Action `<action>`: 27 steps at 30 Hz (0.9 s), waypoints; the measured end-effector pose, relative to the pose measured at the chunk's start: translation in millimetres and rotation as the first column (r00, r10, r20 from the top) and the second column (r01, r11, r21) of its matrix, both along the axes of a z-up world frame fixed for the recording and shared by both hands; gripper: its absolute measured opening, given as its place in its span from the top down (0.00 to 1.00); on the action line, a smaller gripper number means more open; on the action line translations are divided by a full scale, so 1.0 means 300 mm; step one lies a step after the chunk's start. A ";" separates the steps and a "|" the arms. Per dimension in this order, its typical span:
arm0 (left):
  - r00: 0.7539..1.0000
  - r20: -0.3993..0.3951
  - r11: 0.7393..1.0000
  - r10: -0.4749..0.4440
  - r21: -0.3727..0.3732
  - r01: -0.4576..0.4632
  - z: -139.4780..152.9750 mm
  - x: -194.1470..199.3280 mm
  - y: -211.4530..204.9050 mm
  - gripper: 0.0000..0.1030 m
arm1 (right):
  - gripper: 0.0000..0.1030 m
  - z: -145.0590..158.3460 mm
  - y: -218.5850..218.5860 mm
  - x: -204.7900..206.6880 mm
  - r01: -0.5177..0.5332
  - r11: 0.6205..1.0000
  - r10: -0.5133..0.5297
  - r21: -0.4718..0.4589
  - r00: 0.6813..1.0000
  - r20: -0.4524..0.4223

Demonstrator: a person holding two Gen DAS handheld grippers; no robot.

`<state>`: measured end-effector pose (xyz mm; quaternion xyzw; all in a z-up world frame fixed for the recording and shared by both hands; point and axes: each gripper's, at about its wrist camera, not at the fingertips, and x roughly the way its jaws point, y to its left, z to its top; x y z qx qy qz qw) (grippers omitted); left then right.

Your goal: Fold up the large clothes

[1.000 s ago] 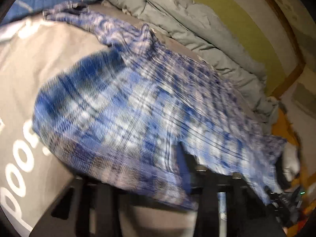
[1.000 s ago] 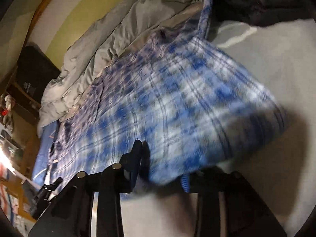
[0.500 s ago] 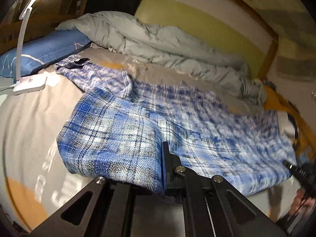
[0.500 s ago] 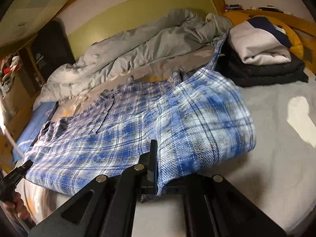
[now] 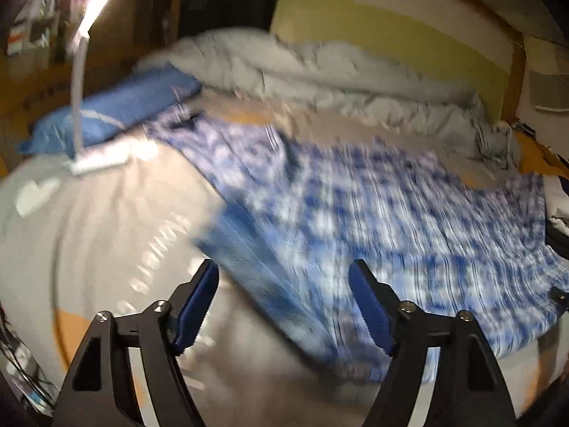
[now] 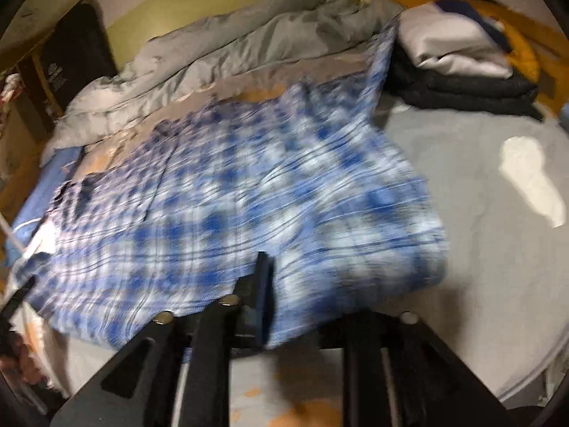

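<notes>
A blue and white plaid shirt (image 5: 355, 213) lies spread on the bed, its near part doubled over; it also shows in the right wrist view (image 6: 249, 206). My left gripper (image 5: 284, 295) is open and empty just in front of the shirt's near edge. My right gripper (image 6: 284, 306) is shut on the shirt's near hem, with one finger (image 6: 261, 284) over the cloth. Both views are motion-blurred.
A rumpled grey duvet (image 5: 320, 67) lies along the far wall. A blue pillow (image 5: 117, 114) and a white lamp (image 5: 96, 156) are at the left. A stack of folded clothes (image 6: 458, 67) sits at the right. The bed sheet (image 6: 498, 213) is grey.
My left gripper has opened and let go of the shirt's edge. The shirt has settled flatter on the bed. My right gripper still holds the hem.
</notes>
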<state>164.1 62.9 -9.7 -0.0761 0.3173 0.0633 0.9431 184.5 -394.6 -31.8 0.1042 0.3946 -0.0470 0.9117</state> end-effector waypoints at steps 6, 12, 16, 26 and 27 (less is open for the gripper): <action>0.995 0.101 0.999 -0.014 0.037 0.010 0.060 -0.021 0.004 0.17 | 0.23 0.082 -0.110 -0.043 0.119 0.992 -0.114 -0.046 0.988 0.104; 0.988 0.126 0.995 -0.091 0.059 0.084 0.094 0.015 -0.077 0.17 | 0.23 0.136 -0.147 -0.042 0.091 0.996 -0.093 0.022 0.982 0.166; 0.978 0.158 0.990 -0.133 0.058 0.125 0.124 0.008 -0.118 0.17 | 0.23 0.143 -0.115 -0.041 0.061 0.998 -0.062 0.014 0.981 0.183; 0.974 0.177 0.988 -0.142 0.077 0.131 0.191 0.066 -0.135 0.17 | 0.23 0.228 -0.056 -0.006 0.009 0.998 0.007 -0.066 0.971 0.240; 0.971 0.192 0.988 -0.140 0.098 0.123 0.212 0.076 -0.133 0.17 | 0.23 0.250 -0.061 0.009 0.009 0.998 0.008 -0.067 0.969 0.248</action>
